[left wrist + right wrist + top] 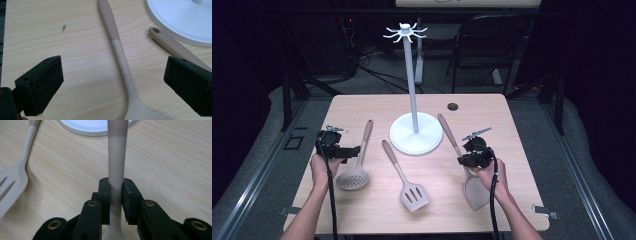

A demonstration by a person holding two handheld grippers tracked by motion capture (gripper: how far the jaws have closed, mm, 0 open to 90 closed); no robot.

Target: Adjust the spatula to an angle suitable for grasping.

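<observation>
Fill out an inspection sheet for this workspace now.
Surface: light wood table, small round hole near far edge.
Job's things: solid spatula gripped at its handle; white hook stand upright.
Clutter: slotted spatula and perforated skimmer lying flat.
Grippers: right gripper shut on spatula handle; left gripper open, above skimmer handle.
Cables: one black cable trails from each gripper.
Surroundings: dark room, chair behind table.

**Black grippers, bare forearms**

The person's forearms are bare, with no sleeves in sight. Each hand carries a black two-jaw gripper: the left gripper (337, 150) and right gripper (474, 156) each trail a black cable and bear a grey three-cornered plate. The right gripper's linkage shows brass-coloured rivets; its pads (104, 195) are dark and blocky.
</observation>
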